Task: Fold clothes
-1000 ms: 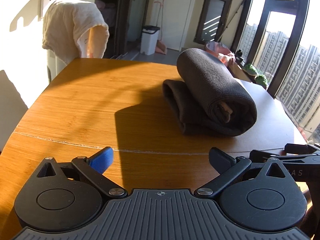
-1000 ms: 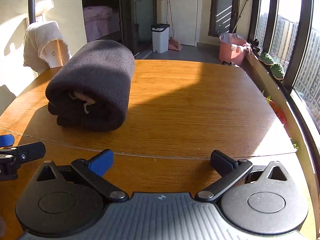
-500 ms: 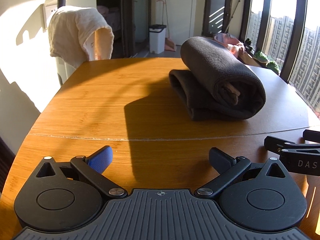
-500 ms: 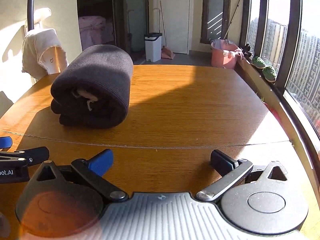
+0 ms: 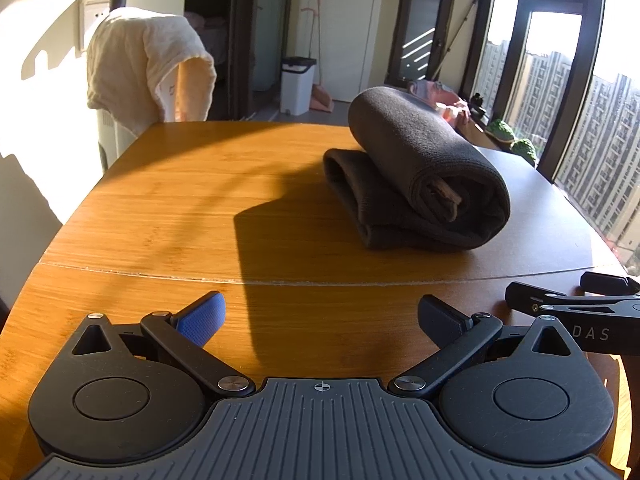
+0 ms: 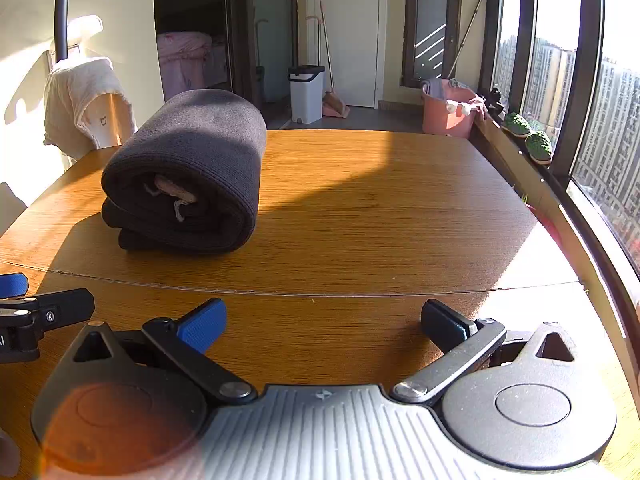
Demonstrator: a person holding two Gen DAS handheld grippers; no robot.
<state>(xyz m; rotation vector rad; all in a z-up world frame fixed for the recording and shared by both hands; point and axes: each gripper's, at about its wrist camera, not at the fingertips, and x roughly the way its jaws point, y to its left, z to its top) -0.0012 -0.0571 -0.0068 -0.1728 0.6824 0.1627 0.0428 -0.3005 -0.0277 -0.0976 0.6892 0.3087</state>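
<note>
A dark grey garment lies rolled into a thick bundle on the wooden table, a pale drawstring showing at its open end. The same bundle sits ahead and to the left in the right wrist view. My left gripper hovers open near the table's front edge, well short of the bundle, with nothing between its fingers. My right gripper is open too and holds nothing. Each gripper's tip shows at the other view's edge.
A cream towel hangs over a chair back at the table's far left. A white bin, a pink tub and green shoes stand beyond the table by the tall windows.
Both grippers have drawn back and tilted a little, so the rolled bundle sits slightly farther off. The bundle itself has not moved. Both grippers stayed open.
</note>
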